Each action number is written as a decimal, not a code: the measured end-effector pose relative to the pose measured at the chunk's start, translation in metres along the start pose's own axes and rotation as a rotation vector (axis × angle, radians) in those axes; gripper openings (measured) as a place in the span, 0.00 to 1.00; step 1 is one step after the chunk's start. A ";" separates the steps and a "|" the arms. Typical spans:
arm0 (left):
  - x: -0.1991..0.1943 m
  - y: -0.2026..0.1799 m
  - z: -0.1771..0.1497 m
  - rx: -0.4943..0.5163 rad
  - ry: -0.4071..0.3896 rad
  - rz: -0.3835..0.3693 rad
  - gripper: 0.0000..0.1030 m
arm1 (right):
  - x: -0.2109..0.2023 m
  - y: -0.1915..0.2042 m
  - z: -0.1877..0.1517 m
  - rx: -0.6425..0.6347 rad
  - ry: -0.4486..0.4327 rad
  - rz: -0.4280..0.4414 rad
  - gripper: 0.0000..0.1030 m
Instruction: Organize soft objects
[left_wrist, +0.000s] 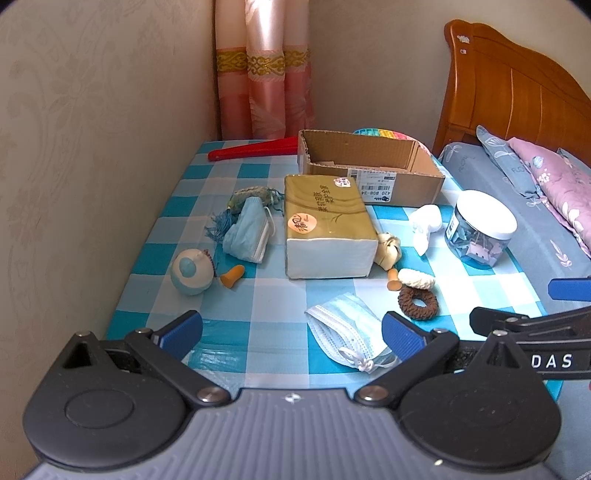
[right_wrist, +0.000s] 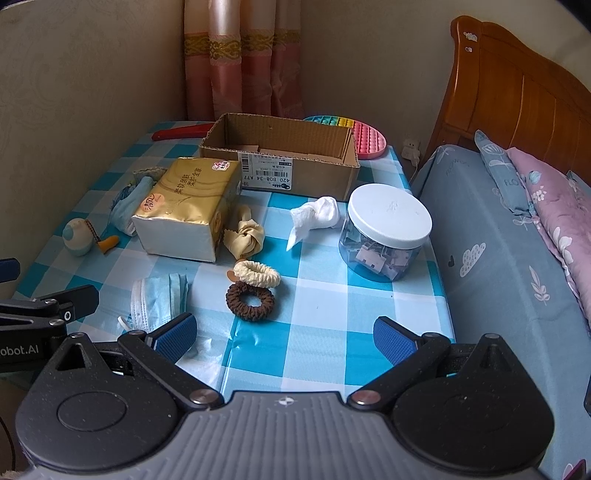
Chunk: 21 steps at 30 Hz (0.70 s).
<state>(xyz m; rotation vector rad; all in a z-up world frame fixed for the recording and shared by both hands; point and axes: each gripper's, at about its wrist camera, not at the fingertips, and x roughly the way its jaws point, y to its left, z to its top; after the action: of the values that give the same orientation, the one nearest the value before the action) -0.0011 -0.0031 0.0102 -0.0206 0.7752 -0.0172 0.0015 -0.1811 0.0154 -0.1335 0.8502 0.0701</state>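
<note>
Step in hand: nothing is gripped and the cardboard box (right_wrist: 280, 162) looks all but bare inside, so the sorting seems to be at its start, with a first soft item to be chosen.
Left hand-held gripper (left_wrist: 291, 332): jaws spread wide, holding nothing, hovering over the near edge of the checked surface (left_wrist: 258, 295).
Right hand-held gripper (right_wrist: 284, 332): jaws likewise wide and holding nothing, low over the near edge.
Nearest soft item, left side: a folded blue face mask (left_wrist: 347, 332) lies flat just ahead of the left jaws, nearer the right finger, its ear loops trailing toward the camera.
Nearest soft items, right side: a brown scrunchie (right_wrist: 250, 301) lies just beyond the right jaws, left of centre, touching a cream scrunchie (right_wrist: 257, 273) behind it.
Other soft things: a knotted yellow cloth (right_wrist: 245, 236) beside the tissue pack (right_wrist: 184, 210), a white wad (right_wrist: 316, 216) near the clip jar (right_wrist: 386, 236), and a second mask (left_wrist: 247, 232) left of the pack.
Next move calls for: lowering onto one item, probably the mask or the brown scrunchie, and closing on it alone; thin fabric flat on the cloth needs a low, pinching approach.
Destination: the box stands at the far side, well apart from both grippers, behind the tissue pack.
</note>
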 end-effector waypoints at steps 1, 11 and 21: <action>0.001 0.000 0.000 -0.001 -0.001 -0.002 0.99 | 0.000 0.000 0.000 -0.002 -0.002 0.001 1.00; 0.004 0.002 0.002 0.027 -0.038 -0.027 0.99 | 0.004 0.001 0.002 -0.044 -0.020 0.011 1.00; 0.011 0.004 -0.003 0.092 -0.104 -0.061 0.99 | 0.012 -0.005 0.000 -0.134 -0.095 0.110 1.00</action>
<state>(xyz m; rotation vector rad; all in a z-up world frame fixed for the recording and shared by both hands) 0.0046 0.0003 0.0007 0.0415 0.6691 -0.1088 0.0103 -0.1862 0.0066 -0.2070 0.7573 0.2355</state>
